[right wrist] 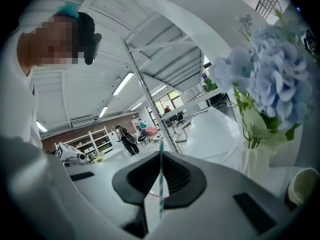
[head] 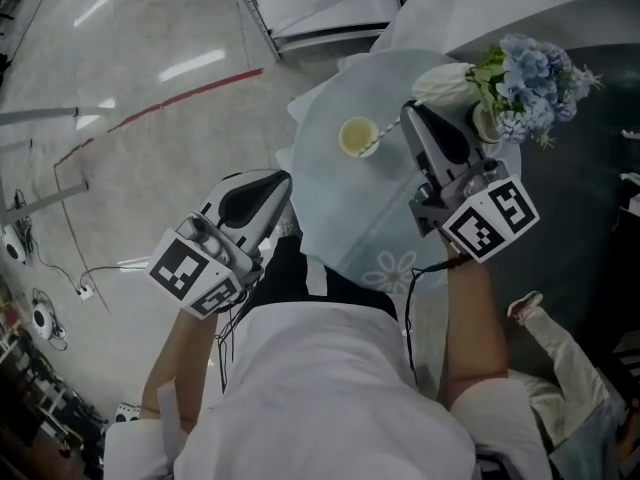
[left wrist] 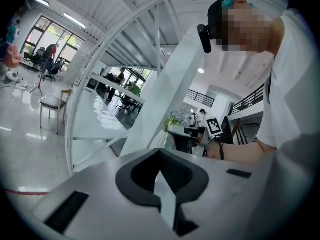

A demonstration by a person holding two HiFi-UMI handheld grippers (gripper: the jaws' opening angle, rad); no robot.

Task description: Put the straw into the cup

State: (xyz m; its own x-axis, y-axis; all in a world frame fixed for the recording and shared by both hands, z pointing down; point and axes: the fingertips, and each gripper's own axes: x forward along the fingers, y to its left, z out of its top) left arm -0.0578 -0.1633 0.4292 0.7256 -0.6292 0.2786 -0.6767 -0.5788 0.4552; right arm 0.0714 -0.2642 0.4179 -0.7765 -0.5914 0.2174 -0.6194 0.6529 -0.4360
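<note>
A paper cup (head: pixel 355 135) stands on the round table (head: pixel 340 218) with its pale yellow inside showing. A green-and-white striped straw (head: pixel 373 139) slants from my right gripper (head: pixel 408 114) down to the cup's right rim; I cannot tell whether its end is inside. In the right gripper view the straw (right wrist: pixel 160 184) stands upright between the jaws, which are shut on it, and the cup's rim (right wrist: pixel 301 186) shows at the lower right. My left gripper (head: pixel 280 183) is off the table's left edge, over the floor. Its jaws (left wrist: pixel 161 184) are shut on nothing.
A white vase (head: pixel 445 83) of blue flowers (head: pixel 530 78) stands on the table just right of my right gripper; the flowers (right wrist: pixel 272 81) are close in the right gripper view. A dark surface (head: pixel 590 168) lies to the right. A metal frame (head: pixel 255 13) rises beyond the table.
</note>
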